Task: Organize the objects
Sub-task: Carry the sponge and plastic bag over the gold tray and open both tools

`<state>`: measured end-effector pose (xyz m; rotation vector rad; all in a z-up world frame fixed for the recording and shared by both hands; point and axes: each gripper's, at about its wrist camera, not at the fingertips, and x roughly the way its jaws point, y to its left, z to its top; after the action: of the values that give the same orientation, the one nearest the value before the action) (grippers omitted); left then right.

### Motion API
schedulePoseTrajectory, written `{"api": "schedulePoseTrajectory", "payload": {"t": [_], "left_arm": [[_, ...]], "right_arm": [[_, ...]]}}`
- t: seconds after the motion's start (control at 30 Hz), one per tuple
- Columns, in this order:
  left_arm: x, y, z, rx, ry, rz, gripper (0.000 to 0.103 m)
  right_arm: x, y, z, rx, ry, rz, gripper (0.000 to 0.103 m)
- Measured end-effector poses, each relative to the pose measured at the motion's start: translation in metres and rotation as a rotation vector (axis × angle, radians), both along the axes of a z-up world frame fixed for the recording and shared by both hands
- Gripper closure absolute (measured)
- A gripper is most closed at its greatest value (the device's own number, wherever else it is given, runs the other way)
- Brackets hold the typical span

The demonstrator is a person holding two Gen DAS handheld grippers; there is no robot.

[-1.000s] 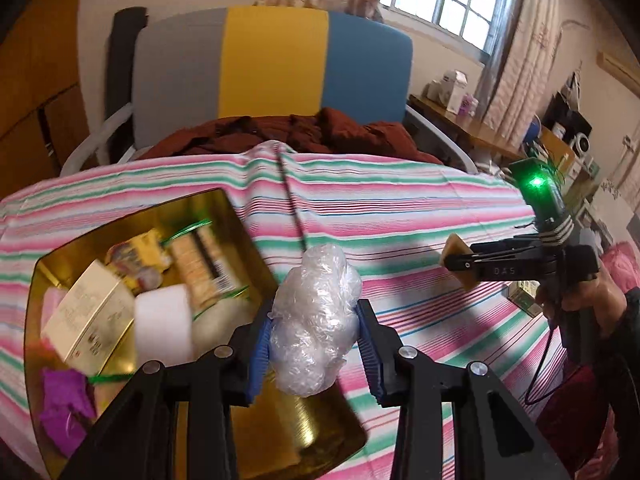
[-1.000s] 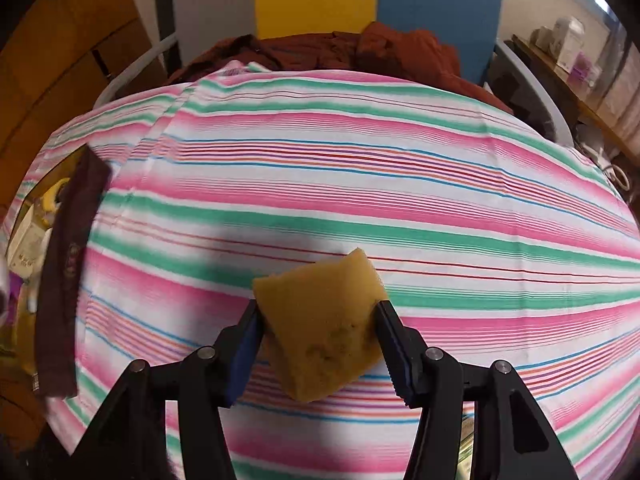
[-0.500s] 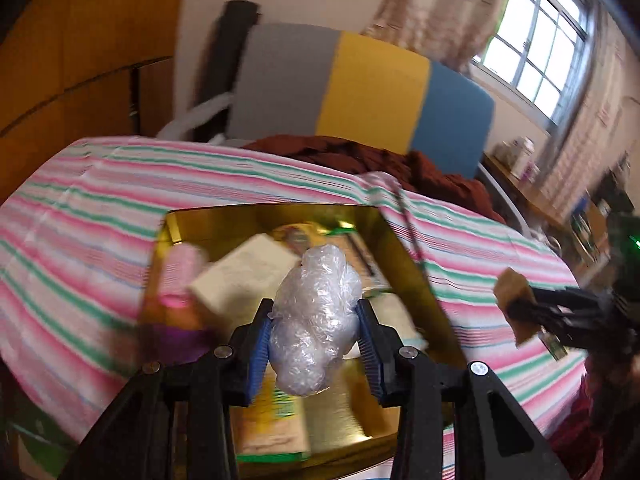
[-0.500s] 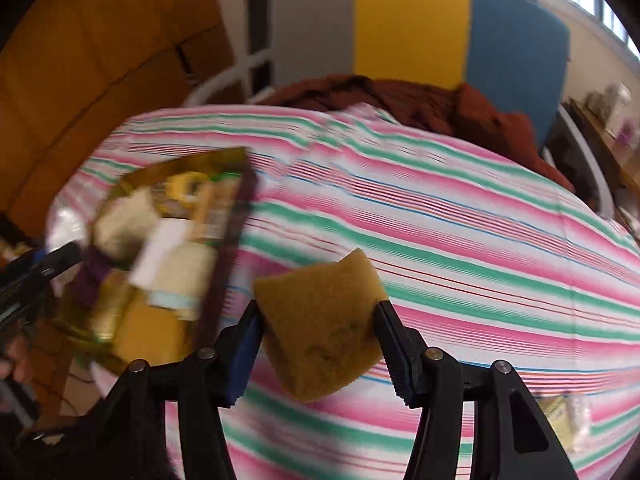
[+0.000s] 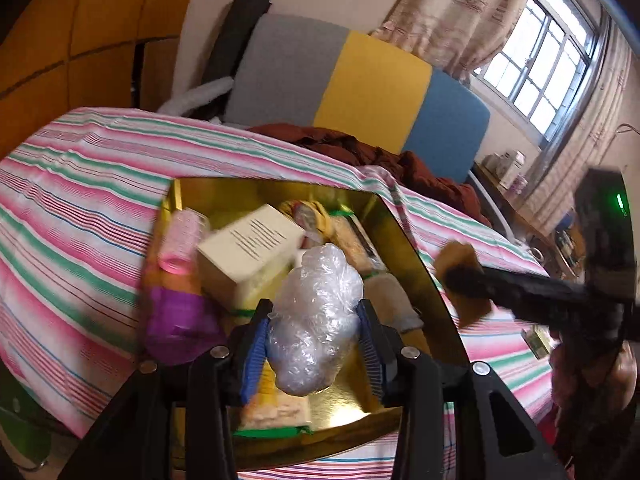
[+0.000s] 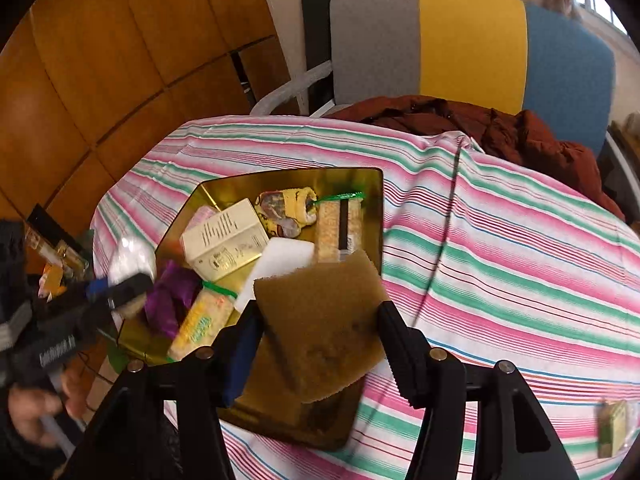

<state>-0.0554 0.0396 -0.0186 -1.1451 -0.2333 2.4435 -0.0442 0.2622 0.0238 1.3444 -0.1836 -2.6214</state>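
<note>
Left gripper point(image 5: 314, 338): jaws part-way apart and just now opening; a wad of clear plastic point(image 5: 316, 320) sits between the blue pads, touching both, above the near end of the gold tray point(image 5: 416, 248).

Right gripper point(image 6: 320, 334): jaws also just now opening, moderately apart. A tan sponge point(image 6: 326, 320) stands tilted between them; its right edge meets the right pad, while contact at the left pad cannot be confirmed. It is over the tray's near right corner.

Tray contents, seen from the right wrist: a cream box point(image 6: 224, 240) with printed text, a white block point(image 6: 280, 266), a purple item point(image 6: 172, 296), two packets with green ties point(image 6: 340, 224), and a yellow patterned bundle point(image 6: 284, 208). A pink container point(image 5: 184, 240) lies at the tray's left side in the left wrist view.

Worktop: covered by a cloth point(image 6: 500, 248) striped pink, green and white, with a crease running down it to the right of the tray. A small packet point(image 6: 612, 428) lies on the cloth well apart from the tray, at the near right.

Room: a chair point(image 6: 472, 40) with grey, yellow and blue panels stands behind the worktop, a dark red garment point(image 6: 500, 128) heaped on its seat. Wood panelling point(image 6: 120, 60) is at left; a curtained window point(image 5: 544, 64) is at right. A hand point(image 6: 36, 404) grips the left gripper's handle.
</note>
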Motion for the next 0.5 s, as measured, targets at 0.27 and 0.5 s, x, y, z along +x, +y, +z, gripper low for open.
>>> {"api": "schedulePoseTrajectory", "payload": {"t": [0.27, 0.5], "left_arm": [[0.001, 0.015, -0.01, -0.02, -0.012, -0.02, 0.034], [0.007, 0.006, -0.01, -0.077, 0.01, 0.032, 0.032]], "right_arm": [[-0.039, -0.01, 0.002, -0.066, -0.009, -0.042, 0.026], [-0.043, -0.007, 0.001, -0.107, 0.0, -0.092, 0.009]]}}
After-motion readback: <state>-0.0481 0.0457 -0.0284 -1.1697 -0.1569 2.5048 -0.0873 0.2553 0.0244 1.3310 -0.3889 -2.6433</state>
